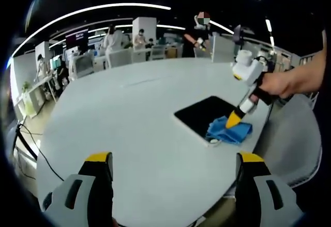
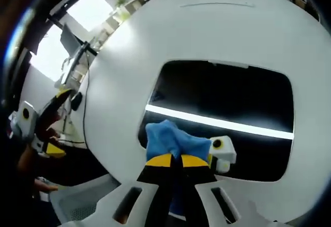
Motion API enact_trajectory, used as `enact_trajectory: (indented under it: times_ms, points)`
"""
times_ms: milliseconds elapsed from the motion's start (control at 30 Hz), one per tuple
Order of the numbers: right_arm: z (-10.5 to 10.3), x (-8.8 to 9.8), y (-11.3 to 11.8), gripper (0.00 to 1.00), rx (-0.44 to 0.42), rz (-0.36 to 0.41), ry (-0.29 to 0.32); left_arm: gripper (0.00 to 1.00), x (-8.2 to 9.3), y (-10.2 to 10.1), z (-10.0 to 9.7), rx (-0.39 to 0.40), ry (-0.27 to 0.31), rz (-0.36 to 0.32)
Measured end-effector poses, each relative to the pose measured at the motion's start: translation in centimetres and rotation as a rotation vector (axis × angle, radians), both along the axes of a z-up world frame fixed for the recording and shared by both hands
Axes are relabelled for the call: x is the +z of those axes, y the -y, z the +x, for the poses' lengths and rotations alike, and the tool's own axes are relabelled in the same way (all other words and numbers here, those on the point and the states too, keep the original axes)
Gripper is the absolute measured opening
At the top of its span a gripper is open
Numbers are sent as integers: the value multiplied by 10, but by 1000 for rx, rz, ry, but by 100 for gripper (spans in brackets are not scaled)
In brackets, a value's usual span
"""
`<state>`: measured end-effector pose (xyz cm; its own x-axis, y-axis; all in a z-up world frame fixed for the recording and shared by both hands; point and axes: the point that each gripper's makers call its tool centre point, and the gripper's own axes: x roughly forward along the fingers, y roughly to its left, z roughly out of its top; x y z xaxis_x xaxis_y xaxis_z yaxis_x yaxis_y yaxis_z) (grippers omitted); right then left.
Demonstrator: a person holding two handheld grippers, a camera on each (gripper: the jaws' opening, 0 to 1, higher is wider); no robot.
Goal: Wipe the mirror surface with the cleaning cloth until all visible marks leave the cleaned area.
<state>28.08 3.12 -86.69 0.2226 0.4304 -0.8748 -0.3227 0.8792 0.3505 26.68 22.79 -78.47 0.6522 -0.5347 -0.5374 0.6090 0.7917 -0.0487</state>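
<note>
Table [image 1: 129, 113], one broad pale oval, is carrying everything, and one mirror [image 2: 227, 97] is lying flat on it directly ahead of the right gripper [image 2: 171, 161]. In the right gripper view the dark glass is spreading forward and out to both sides of the yellow tips, its long axis running crosswise to the jaws, with a bright ceiling light reflecting as a band across it. One blue cleaning cloth [image 2: 168, 136] is bunching at the mirror's near edge, just past the right gripper's tips, which are pressed together and pinching it from above. A small white and yellow piece [image 2: 222, 149] is sitting just beside the cloth on the glass; what it is I cannot tell.

From the left gripper view the same mirror [image 1: 207, 114] is lying ahead and to the right, near the table's edge, with the cloth [image 1: 230, 130] at its closer corner under the right gripper [image 1: 235, 119], which a hand [image 1: 279, 85] is holding. The left gripper [image 1: 173, 162] is hovering over bare table well apart from the mirror, its two jaws spread wide and holding nothing. The right gripper is therefore the nearer one by far.

Judging from this, most of the glass is lying forward of the cloth, so the coming stroke is likely calling for a push away along the jaws and then sweeps across the long axis. No marks are showing clearly enough to count.
</note>
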Motion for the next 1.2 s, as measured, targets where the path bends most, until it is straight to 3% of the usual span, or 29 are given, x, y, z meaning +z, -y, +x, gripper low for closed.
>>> enact_trajectory:
  times_ms: [267,600,700,1200]
  points:
    - [0,0,18,0,-24,6,-9,100,-6,-2,-14,-1,-14,10]
    - [-2,0,38,0,-54,5,-12,100,-4,-6,-14,-1,-10,28]
    - [-2,0,45,0,-79,0,-25,100,-7,-9,-11,-5,-1,78]
    - [-1,0,46,0,-62,-3,-38,100,-4,-4,-8,1,-9,25]
